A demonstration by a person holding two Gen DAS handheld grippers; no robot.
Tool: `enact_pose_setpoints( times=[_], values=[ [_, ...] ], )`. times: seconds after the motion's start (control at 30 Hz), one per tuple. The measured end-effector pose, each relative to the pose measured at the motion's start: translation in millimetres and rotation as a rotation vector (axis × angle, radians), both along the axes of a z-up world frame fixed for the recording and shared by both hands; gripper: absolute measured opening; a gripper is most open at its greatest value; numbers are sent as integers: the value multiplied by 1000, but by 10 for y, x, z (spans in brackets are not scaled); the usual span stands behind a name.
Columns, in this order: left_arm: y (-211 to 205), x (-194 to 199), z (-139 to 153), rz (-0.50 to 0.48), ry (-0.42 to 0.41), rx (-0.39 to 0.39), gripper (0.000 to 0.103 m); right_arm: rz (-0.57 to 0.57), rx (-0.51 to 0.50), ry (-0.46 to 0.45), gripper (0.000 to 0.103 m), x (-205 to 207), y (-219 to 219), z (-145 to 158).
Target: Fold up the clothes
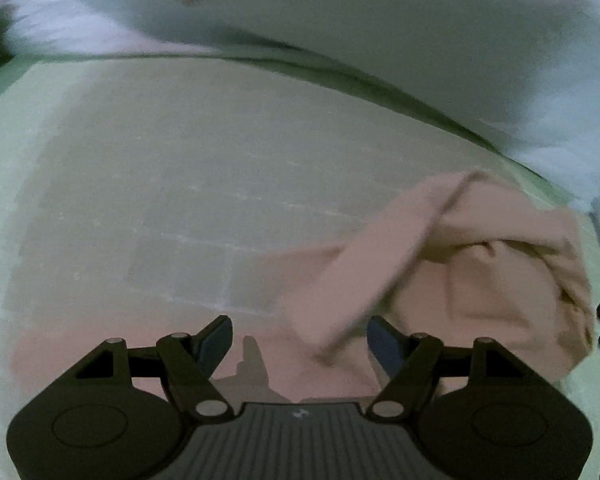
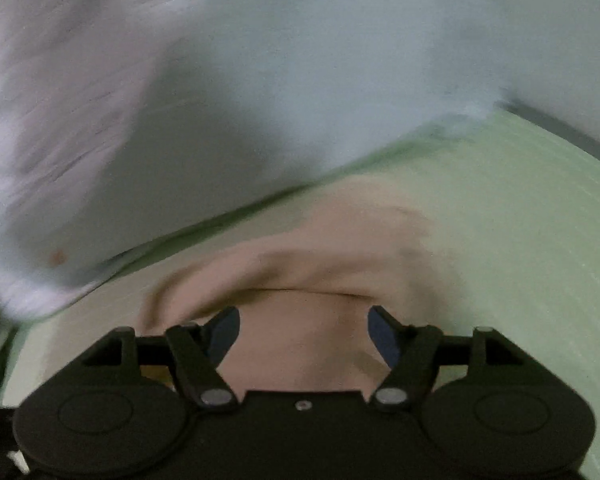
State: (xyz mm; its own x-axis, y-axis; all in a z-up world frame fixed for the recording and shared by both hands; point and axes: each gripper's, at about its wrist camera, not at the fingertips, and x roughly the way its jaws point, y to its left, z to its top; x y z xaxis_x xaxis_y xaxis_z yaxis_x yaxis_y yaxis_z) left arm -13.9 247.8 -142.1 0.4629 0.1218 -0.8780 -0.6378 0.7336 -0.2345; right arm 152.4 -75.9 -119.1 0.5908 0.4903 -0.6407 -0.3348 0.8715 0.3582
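In the left wrist view the left gripper (image 1: 300, 344) hangs over the pale green table (image 1: 160, 184) with its jaws spread and nothing pinched between them; the beige garment (image 1: 480, 272) lies bunched ahead and to the right, one loose flap draped toward the gap and its end lying just beside the right-hand finger, though no pad presses on it. A dim, flat pinkish stretch shows under the jaws (more of the same cloth or only a tint on the table, I cannot tell). The step looks like the pause between two folds: the cloth is down, crumpled, and a fresh hold is wanted. In the right wrist view, much blurred, the right gripper (image 2: 304, 334) also stands with jaws apart and empty, and the garment (image 2: 308, 248) lies directly beneath and just ahead of them, a rounded fold running across beyond the fingertips. The white sheet or wall (image 2: 260, 60) behind is too smeared to name. Next, as I judge it, each gripper must find an edge or corner, pinch a single layer, and draw the cloth flat before any fold.
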Motion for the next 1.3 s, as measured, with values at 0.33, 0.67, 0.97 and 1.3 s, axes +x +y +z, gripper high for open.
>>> enact_pose_setpoints(
  times=[0.33,0.67,0.97,1.3],
  values=[
    [-683,588,80,-275,-34,71,75,-224,-40,197,43,390,-472,-520],
    [-1478,954,-3,-510,-16,102,75,-211,-42,216,41,389,-458,-639],
    [-1841,1264,25,-541,-45,106,75,-234,-7,228,41,456,-725,-630],
    [-2147,1442,5,-553,-26,166,75,-205,18,241,41,573,-825,-651]
  ],
)
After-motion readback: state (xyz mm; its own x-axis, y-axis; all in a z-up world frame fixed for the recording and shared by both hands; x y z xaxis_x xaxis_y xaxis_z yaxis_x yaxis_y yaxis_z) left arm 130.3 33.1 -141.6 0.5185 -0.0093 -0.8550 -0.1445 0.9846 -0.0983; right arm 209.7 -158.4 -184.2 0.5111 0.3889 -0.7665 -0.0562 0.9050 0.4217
